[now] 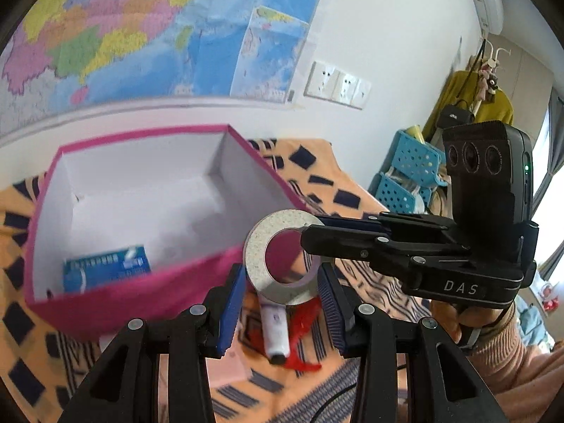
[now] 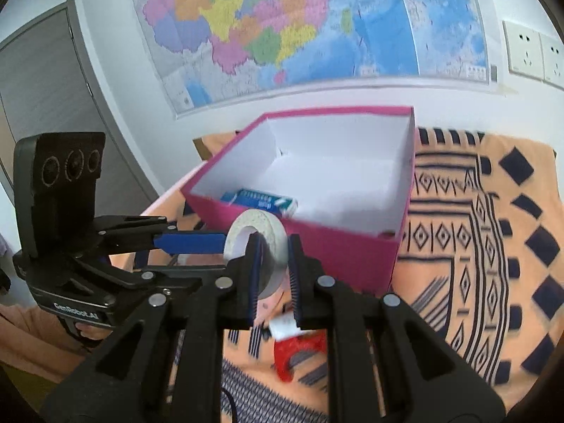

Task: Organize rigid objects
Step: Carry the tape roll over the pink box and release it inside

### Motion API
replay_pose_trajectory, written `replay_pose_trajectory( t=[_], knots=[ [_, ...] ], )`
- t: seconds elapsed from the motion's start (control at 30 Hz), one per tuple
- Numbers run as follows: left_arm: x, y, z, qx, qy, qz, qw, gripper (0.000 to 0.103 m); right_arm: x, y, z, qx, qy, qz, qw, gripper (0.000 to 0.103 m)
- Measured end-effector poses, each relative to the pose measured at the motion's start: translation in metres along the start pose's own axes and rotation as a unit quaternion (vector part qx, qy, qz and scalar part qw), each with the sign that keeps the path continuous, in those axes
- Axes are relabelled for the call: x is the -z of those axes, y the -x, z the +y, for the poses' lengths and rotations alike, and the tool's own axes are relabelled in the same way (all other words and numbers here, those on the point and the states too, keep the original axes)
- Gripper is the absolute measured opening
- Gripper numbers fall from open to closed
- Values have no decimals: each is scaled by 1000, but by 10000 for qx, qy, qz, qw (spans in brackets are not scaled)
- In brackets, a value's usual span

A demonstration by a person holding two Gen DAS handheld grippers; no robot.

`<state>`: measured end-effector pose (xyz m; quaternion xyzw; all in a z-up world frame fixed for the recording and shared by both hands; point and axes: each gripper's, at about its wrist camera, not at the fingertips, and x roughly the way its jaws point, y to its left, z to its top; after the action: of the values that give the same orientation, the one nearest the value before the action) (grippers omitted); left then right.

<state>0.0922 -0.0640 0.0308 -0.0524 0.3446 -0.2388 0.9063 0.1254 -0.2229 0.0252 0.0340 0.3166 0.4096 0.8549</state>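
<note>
Two grippers meet just before the pink box (image 2: 317,246): the right gripper (image 2: 275,268) pinches the tape roll (image 2: 259,232), the left gripper (image 1: 282,303) spread around it, so an early release could drop it outside.

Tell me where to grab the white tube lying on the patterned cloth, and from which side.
Likely mid-body on the white tube, from above, fingers across its narrow width: it lies flat, long and slim. The red piece crowds one side, so go carefully.

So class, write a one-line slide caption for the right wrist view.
Right gripper pinches a white tape roll before an open pink cardboard box, left gripper alongside.
</note>
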Motion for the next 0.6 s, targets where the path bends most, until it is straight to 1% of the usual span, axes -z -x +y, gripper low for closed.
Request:
replay_pose_trajectory(
  t=[0.13,0.27,0.47,0.6],
  knots=[
    [-15,-5,8,-36,35,-62,10000,42,-19,-2,-7,0,-17,-115,9999,16],
    [-27,-12,14,-122,60,-39,9999,42,-33,-9,-12,80,8,-114,9999,16],
    [-37,-27,28,-92,239,101,9996,42,-41,-23,-24,115,-88,-52,9999,16],
    [-40,-37,35,-114,321,197,9992,42,-43,-34,-33,139,-184,62,9997,16]
  ],
)
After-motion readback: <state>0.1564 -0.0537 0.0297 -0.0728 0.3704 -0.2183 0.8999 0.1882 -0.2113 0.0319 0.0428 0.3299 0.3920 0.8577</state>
